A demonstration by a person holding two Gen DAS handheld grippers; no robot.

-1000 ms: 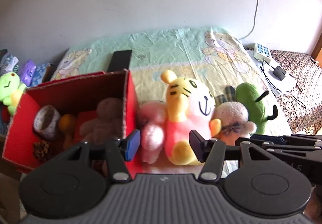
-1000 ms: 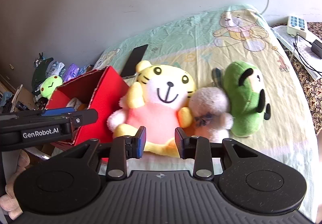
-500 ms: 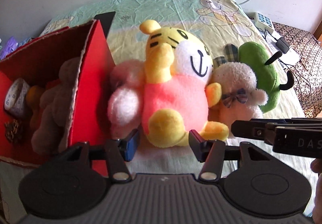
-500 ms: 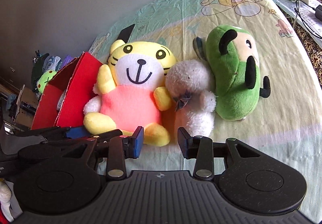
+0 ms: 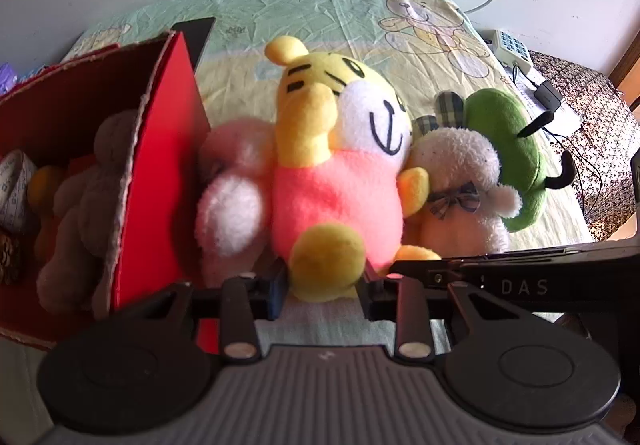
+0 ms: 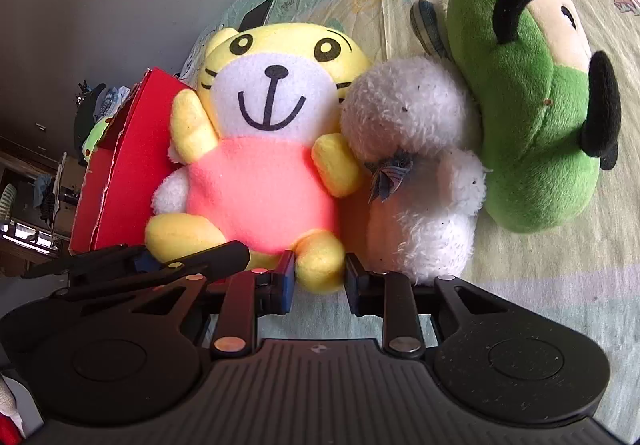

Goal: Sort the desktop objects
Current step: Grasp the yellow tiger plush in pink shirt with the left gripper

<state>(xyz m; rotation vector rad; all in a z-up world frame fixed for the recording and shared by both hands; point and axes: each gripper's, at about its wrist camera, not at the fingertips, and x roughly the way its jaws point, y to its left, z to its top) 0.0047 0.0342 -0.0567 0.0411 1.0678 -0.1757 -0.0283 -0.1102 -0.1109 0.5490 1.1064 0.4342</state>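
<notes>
A yellow tiger plush [image 5: 336,197] [image 6: 260,181] in a pink shirt sits on the bedsheet, leaning beside an open red box [image 5: 160,173] [image 6: 128,165]. My left gripper [image 5: 324,287] is closed in on one of its yellow feet. My right gripper [image 6: 320,281] pinches the other foot, close alongside the left one. A pink plush [image 5: 232,185] is wedged between the tiger and the box. On the tiger's other side rests a white fluffy plush [image 6: 416,165], with a green plush [image 6: 532,105] beyond it.
The red box holds a brown bear [image 5: 88,197], a tape roll and small items. A black phone [image 5: 196,33] lies behind the box. A power strip [image 5: 512,49] and cables sit at the far right edge. Bare sheet lies behind the toys.
Both grippers moved forward and down to the tiger plush. Their fingers narrowed around its two feet.
</notes>
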